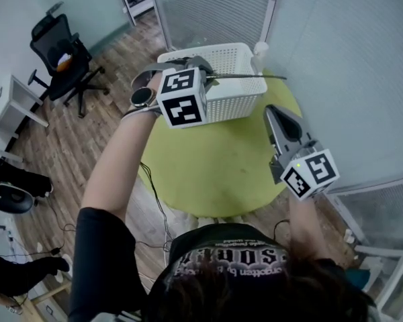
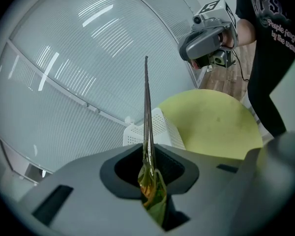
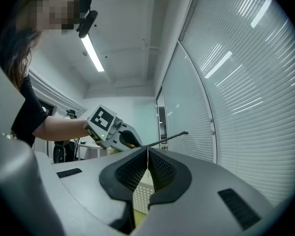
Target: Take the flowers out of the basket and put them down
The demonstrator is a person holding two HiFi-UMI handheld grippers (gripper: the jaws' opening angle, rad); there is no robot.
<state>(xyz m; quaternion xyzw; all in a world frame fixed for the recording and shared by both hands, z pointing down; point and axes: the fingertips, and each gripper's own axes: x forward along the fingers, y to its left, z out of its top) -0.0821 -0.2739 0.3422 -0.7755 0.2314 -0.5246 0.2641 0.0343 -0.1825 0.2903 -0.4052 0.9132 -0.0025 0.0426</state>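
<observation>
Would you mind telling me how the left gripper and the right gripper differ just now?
The left gripper is clamped on a thin dark flower stem; the right gripper is closed on nothing. The left one is by the white plastic basket; the right one is over the round yellow-green table. Both are grey.

bskt (image 1: 232,98) on tbl (image 1: 215,170), far edge

A round green table (image 1: 215,173) stands on a wood floor (image 1: 74,146). A black chair (image 1: 60,59) sits well apart. Cables (image 1: 160,206) trail beside the table, and blinds (image 1: 208,9) hang behind it.
</observation>
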